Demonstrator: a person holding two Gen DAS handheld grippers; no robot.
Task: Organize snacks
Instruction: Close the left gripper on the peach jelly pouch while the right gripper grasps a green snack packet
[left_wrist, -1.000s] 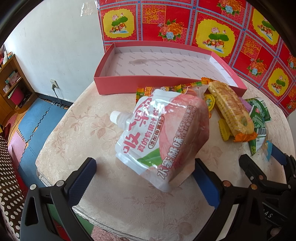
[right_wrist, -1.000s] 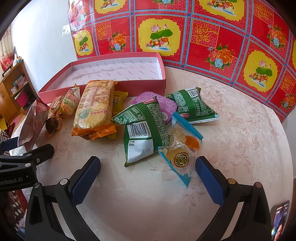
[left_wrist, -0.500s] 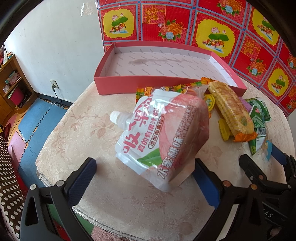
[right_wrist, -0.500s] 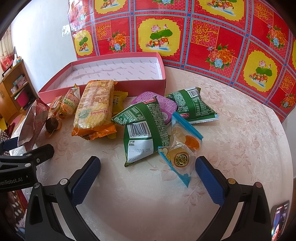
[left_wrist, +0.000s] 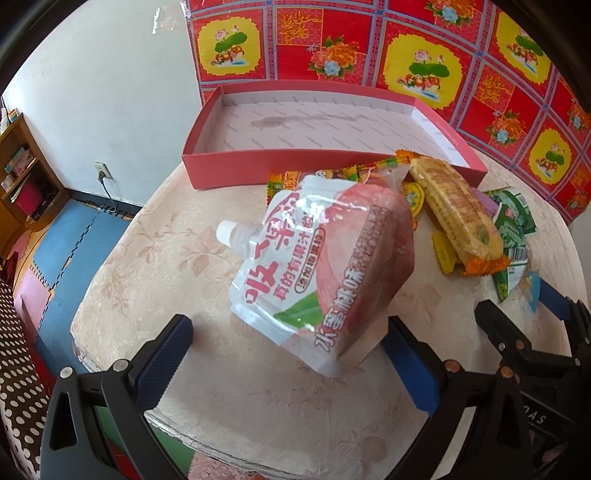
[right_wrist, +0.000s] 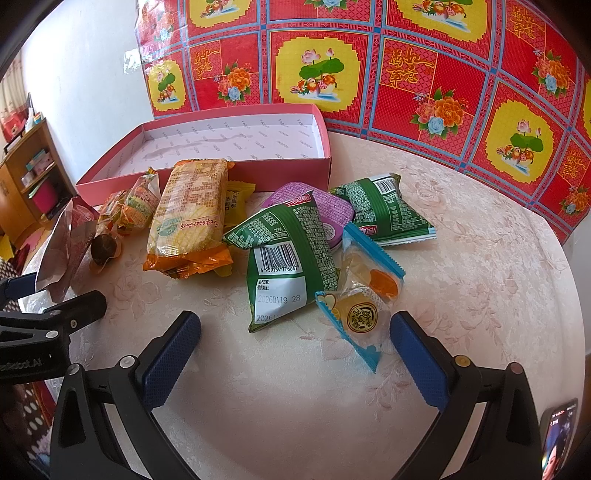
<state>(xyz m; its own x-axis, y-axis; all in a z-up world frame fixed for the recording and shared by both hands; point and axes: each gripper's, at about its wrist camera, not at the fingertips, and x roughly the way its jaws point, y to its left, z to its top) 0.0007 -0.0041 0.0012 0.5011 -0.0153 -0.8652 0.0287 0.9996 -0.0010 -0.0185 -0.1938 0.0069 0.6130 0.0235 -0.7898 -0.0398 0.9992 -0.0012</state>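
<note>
Two grippers over a round table (right_wrist: 480, 258) w/ a pale floral cloth, neither holding anything. Left gripper (left_wrist: 288, 354) has its fingers spread wide, a white-and-pink spouted jelly pouch (left_wrist: 325, 258) lying between and just ahead of them. Pouch lies flat on the cloth, long axis diagonal: white cap points to the upper left of the left wrist view, wide bottom edge toward the right finger; whether it touches that finger I cannot tell. Right gripper (right_wrist: 295, 350) also spread wide, fingers to either side of a clear blue-edged candy packet (right_wrist: 362, 291) w/o touching it. That packet runs near-to-far, one corner toward the camera, and its far end overlaps a green bag (right_wrist: 288, 258) lying barcode-up. Second green bag (right_wrist: 384, 210) further back, a purple tin (right_wrist: 321, 206) between the two, partly under the nearer one. Left of those, a long yellow wafer pack (right_wrist: 192, 218), long axis running away from the camera toward the box, orange crimped end nearest. Small yellow and orange wrapped sweets around it. Pink shallow box (right_wrist: 236, 147) at the back of the table, nothing inside, its long side facing the snacks. Red-and-yellow patterned sheet (right_wrist: 424, 66) behind.
</note>
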